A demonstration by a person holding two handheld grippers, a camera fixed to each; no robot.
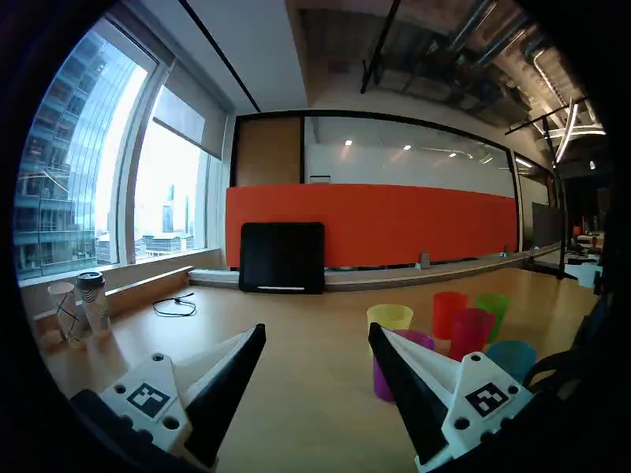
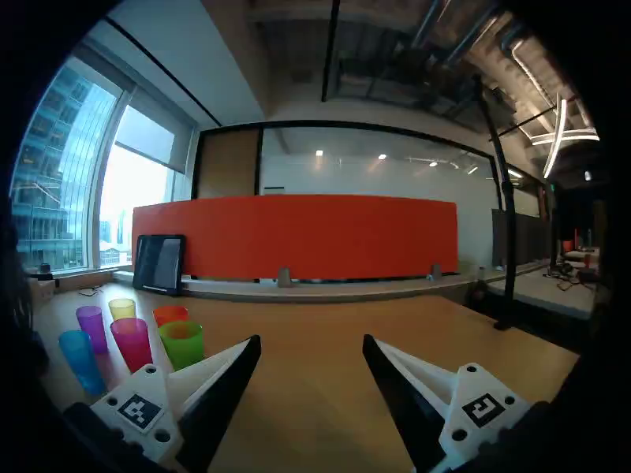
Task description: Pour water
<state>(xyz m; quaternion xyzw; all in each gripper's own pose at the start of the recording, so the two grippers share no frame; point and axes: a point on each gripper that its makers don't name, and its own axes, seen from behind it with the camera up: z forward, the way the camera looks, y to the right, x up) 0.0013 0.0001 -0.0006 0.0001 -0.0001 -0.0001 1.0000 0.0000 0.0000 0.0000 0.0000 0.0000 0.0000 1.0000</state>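
Left tongs (image 1: 315,339): wide open, gripping nothing, low over the wooden surface (image 1: 308,394).
Right tongs (image 2: 310,347): wide open too, empty.
Coloured cups (image 1: 471,331): clustered on the surface, right of the left tongs and left of the right tongs.
Purple cup (image 1: 418,340): partly behind the left tongs' right finger.

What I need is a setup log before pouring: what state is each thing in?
left gripper: open, empty
right gripper: open, empty
blue cup: upright
purple cup: upright
yellow cup: upright
red cup: upright
pink cup: upright
green cup: upright
lidded paper cup: upright, lid on
tablet: propped upright
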